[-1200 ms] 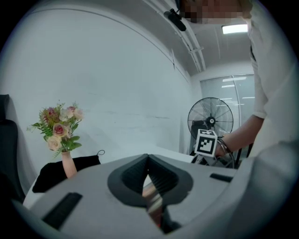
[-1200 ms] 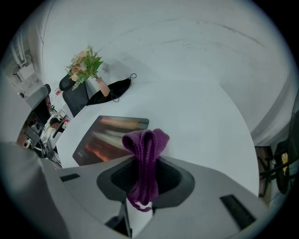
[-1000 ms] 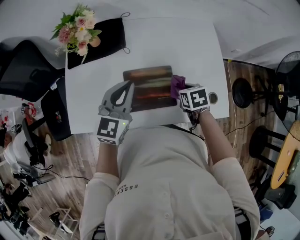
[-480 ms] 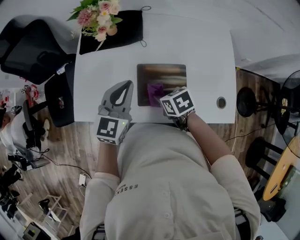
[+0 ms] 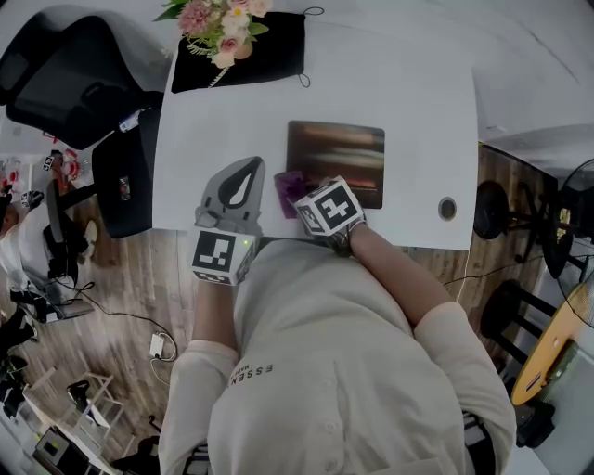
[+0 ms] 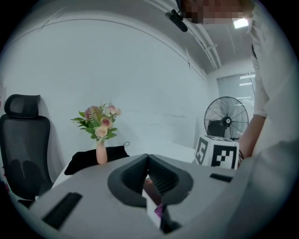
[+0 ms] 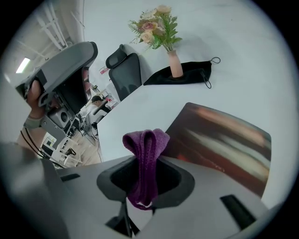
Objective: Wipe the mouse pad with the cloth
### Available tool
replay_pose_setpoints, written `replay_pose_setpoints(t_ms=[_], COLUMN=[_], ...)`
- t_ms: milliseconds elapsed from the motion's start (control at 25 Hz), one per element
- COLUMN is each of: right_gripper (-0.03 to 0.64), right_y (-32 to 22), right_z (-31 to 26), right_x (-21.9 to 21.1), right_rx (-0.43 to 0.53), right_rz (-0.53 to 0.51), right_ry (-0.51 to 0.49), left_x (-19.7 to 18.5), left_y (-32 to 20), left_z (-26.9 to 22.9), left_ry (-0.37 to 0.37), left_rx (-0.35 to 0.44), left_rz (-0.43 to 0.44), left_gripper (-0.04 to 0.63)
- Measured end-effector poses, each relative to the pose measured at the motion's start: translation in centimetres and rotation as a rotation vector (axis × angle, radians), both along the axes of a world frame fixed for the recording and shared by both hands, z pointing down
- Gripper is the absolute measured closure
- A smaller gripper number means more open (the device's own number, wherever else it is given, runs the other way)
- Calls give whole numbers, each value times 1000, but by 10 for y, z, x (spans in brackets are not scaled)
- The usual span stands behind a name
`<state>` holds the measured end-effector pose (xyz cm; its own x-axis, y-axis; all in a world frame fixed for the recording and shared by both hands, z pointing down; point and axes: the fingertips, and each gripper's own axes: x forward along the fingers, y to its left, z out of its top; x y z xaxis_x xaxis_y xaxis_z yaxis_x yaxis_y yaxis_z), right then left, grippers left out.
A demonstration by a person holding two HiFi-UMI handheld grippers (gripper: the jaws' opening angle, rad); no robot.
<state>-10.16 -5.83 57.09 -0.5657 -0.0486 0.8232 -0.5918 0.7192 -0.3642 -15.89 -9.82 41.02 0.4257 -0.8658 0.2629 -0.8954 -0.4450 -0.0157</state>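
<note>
The right gripper [image 7: 145,161] is clenched on the purple cloth [image 7: 145,140]. A folded loop of cloth stands proud of the jaws and a short tail hangs out behind them. In the head view the cloth sits at the near-left corner of the mouse pad [image 5: 336,160], with much of it over the bare white table [image 5: 213,121] just beside the pad's edge.

The left gripper [image 5: 249,169] is closed with nothing in it. It is held to the left of the pad and does not touch it.

The likeliest trouble is the pad itself, since nothing pins it. A stroke coming back in from this corner could catch the edge and lift it, or push the whole pad along the smooth tabletop instead of wiping it.

The grip is the second risk. Only a narrow fold of cloth sits between the jaws, so drag from the pad's surface could pull it out or bunch it. The hard jaw tips would then scrape where the cloth should be.

Strokes that overrun the edge, as here, clean the table and not the pad.

The flower vase [image 5: 218,20] and the black bag [image 5: 264,51] stand well apart at the far side and look safe
</note>
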Motion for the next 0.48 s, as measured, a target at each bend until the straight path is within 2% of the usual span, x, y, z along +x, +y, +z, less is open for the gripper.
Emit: replay_pose_setpoints(t_ms=[200,480], right_gripper=[514,512], right_y=[-7,-11], right_z=[8,8], right_x=[5,28], right_rx=[13,-19], right_rz=[1,80], right_ry=[11,1], left_x=[-1,14], left_y=[-4,-12], left_z=[3,4], left_ry=[9,7], left_rx=[0,-2], left_rz=[6,57], left_gripper=[595,595])
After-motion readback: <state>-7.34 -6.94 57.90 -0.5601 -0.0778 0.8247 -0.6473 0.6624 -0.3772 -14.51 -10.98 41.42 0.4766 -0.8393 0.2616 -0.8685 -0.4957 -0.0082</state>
